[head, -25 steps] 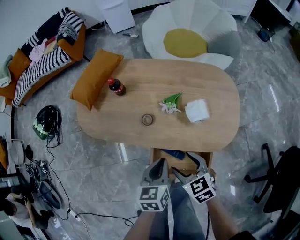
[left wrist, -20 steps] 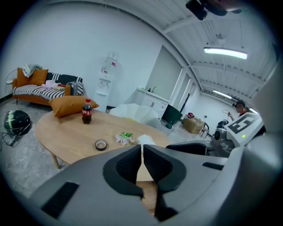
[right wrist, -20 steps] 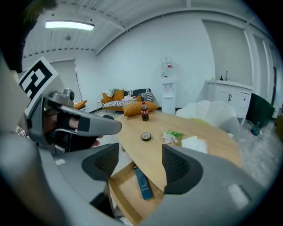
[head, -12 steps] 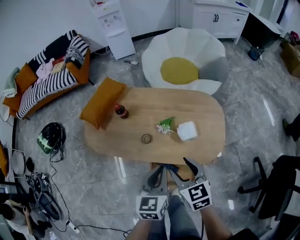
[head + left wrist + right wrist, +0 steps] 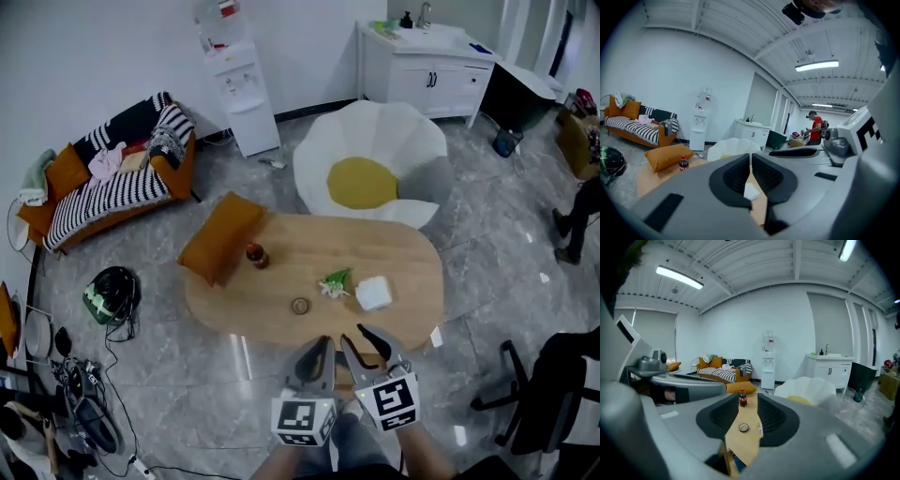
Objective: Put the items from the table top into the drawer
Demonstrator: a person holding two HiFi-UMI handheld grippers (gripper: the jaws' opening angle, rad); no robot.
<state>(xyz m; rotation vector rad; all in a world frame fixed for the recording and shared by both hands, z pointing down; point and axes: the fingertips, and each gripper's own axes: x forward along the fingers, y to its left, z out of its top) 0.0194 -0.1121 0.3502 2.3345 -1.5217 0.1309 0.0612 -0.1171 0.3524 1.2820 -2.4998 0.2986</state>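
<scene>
Looks like a living-room corner staged inside an office or lab. There's an orange sofa with a striped throw [image 5: 112, 192], an oval light-wood coffee table [image 5: 281, 286] and a white-and-yellow daisy-shaped floor cushion [image 5: 366, 178] on glossy grey floor tiles [image 5: 187, 366]. But there's also a white water dispenser [image 5: 239, 89], a white sink cabinet [image 5: 427, 70], a black office chair [image 5: 544, 394] and long strip lights [image 5: 816, 65] under a bare beamed ceiling.

Left gripper [image 5: 324, 343] pinched together; right gripper [image 5: 356, 336], empty, just closing partway.

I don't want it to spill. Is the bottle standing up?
Upright. The bottle stands on the table, its red top pointing up.
</scene>
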